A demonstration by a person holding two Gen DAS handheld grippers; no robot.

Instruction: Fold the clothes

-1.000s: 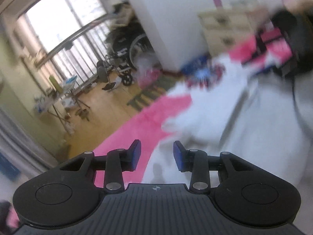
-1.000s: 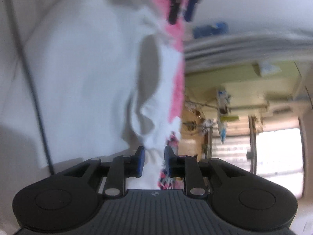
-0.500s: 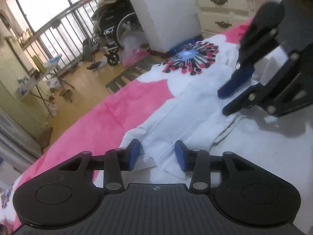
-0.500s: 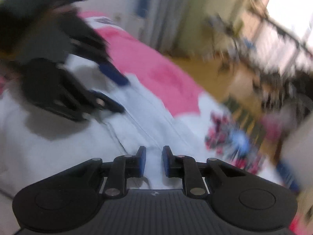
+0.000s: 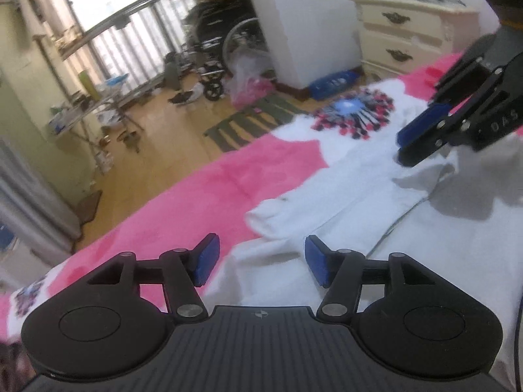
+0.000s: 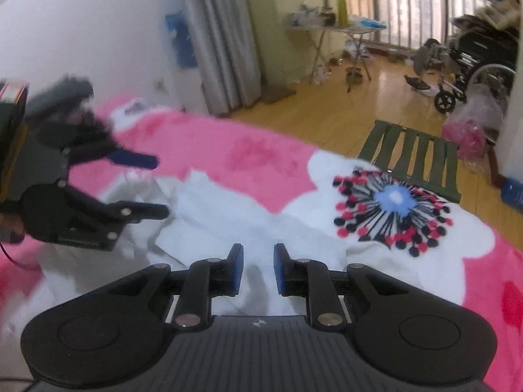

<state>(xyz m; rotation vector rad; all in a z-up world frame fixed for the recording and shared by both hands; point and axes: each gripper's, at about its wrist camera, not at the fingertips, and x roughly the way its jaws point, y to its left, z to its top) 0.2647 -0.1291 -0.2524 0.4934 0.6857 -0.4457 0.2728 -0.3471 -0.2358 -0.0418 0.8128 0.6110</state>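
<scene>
A white garment (image 5: 343,202) lies crumpled on a pink blanket (image 5: 209,192) with a flower print. My left gripper (image 5: 260,259) hovers low over the garment's near edge; its jaws are opening and nothing is pinched between the blue pads. From the right wrist view, the left gripper (image 6: 157,186) stands wide apart over a rumpled fold. My right gripper (image 6: 258,269) hangs above the white garment (image 6: 228,215) with a narrow gap between its pads and no cloth in it. The left wrist view shows the right gripper (image 5: 400,150) at the right, just above the cloth.
The bed's far edge drops to a wooden floor (image 6: 343,117) with a green striped mat (image 6: 412,160). A wheelchair (image 5: 225,49), a cream dresser (image 5: 402,42), a cluttered folding table (image 6: 333,32) and grey curtains (image 6: 222,39) stand beyond.
My left gripper's jaws have spread wider over the cloth. My right gripper rolled from a sideways view to level and pulled up and away from the left one.
</scene>
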